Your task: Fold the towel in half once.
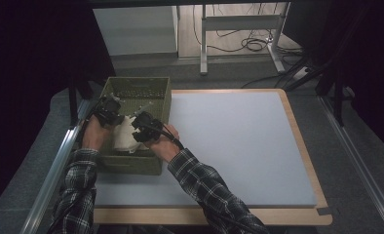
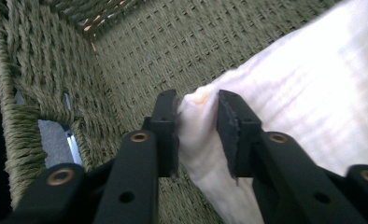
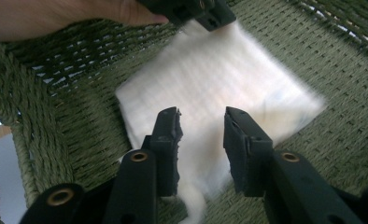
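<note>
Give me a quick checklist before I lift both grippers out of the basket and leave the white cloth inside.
1. White cloth lies inside the green woven basket: ok.
2. Right gripper jaws apart, not pinching the cloth: ok.
3. Left gripper has let go: not ok; a cloth corner sits between its jaws, touching one.
4. Cloth lies flat on the basket floor: cannot tell; the picture is blurred.
5. Basket stands upright on the table: ok.

Grey mat (image 1: 239,146) on wooden table (image 1: 302,146); metal frame (image 1: 239,22) and cables (image 1: 251,44) on floor beyond.
</note>
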`<state>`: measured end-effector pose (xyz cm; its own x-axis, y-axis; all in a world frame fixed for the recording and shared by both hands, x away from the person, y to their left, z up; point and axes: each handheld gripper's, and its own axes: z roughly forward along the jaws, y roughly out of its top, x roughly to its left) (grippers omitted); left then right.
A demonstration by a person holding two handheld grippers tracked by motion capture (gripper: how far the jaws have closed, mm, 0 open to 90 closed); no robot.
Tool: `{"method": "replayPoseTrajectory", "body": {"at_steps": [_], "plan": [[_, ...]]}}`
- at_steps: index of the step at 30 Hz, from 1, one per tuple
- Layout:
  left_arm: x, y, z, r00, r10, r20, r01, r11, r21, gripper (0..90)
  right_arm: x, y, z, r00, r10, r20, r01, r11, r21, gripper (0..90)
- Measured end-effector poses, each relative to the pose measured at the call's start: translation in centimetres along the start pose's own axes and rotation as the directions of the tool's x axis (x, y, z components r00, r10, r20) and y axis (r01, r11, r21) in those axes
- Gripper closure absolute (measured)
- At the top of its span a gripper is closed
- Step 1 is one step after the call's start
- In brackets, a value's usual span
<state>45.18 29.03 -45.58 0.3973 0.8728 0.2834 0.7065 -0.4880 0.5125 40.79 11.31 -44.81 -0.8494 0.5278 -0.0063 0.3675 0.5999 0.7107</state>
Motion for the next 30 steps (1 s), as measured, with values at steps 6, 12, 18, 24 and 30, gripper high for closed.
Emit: {"method": "replayPoseTrajectory", "body": {"at_steps": [6,12,18,24,30], "plan": [[0.4,-0.2,-0.3,0.9997,-0.019,-0.017,0.019,0.9998,-0.002,62.0,-0.4,0.1,-0.4,1.0,0.008,-0.005,-0.008,1.0,-0.026,58.6],[0.7,-0.7,-0.6,0.9991,-0.04,-0.016,0.04,0.9991,-0.015,55.1,-1.6,0.1,-1.5,0.9994,0.029,-0.019,-0.03,0.998,-0.064,54.1],[0.9,-1.0,-1.1,0.9961,-0.089,0.004,0.089,0.9948,-0.05,44.6,-2.1,-0.2,-2.3,0.9992,0.017,-0.037,-0.021,0.996,-0.091,43.0],[0.9,-1.2,-2.4,0.9883,-0.145,0.047,0.149,0.9826,-0.11,34.1,-2.4,-0.5,-3.2,0.9991,0.003,-0.041,-0.008,0.993,-0.122,36.2],[0.6,-1.3,-3.5,0.9804,-0.175,0.09,0.188,0.9704,-0.152,27.9,-2.7,-1.0,-4.5,0.9992,-0.006,-0.04,0.0,0.99,-0.139,32.6]]}}
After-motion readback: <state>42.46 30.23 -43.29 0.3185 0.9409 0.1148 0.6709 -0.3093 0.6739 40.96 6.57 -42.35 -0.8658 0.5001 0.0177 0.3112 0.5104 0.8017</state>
